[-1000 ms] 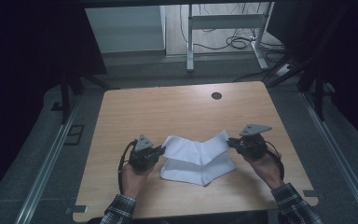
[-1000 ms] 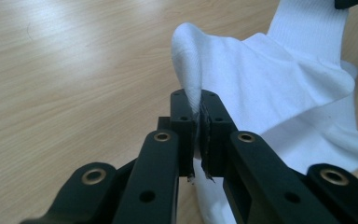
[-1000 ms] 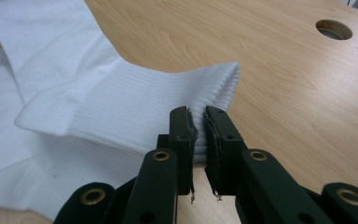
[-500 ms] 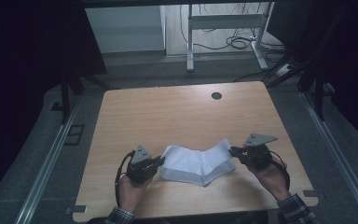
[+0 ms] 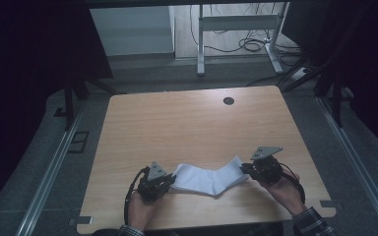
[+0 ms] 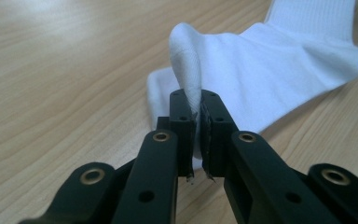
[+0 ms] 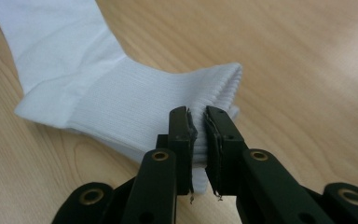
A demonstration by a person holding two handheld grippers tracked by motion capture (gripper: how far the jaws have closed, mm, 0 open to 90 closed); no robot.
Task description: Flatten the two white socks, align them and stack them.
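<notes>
My left gripper [image 6: 196, 128] has its two black jaws pressed together on a pinch of white cloth, which rises between the pads as a small upright fold; this is the toe end of the white sock [image 6: 279, 70], and in the left gripper view the rest of the sock runs away from the jaws toward the upper right, lying flat on the wooden table [image 6: 56, 79]. My right gripper [image 7: 200, 140] is closed in the same way, its jaws squeezing the ribbed cuff of the sock [image 7: 121, 102] near the open edge, and in the right gripper view the foot part goes off to the upper left and rests on the wood. In the high view the left gripper [image 5: 170, 183] is at the left end of the sock [image 5: 206, 179] and the right gripper [image 5: 244, 169] is at the right end, so the sock is stretched between them with a bend in the middle, near the front edge of the table [image 5: 187, 123], the edge closest to me. My left hand [image 5: 140, 209] and my right hand [image 5: 285, 189] come in from below, each with a checked sleeve at the wrist. Far from the sock, near the back edge of the table, there is a round dark hole [image 5: 229, 101] in the board
</notes>
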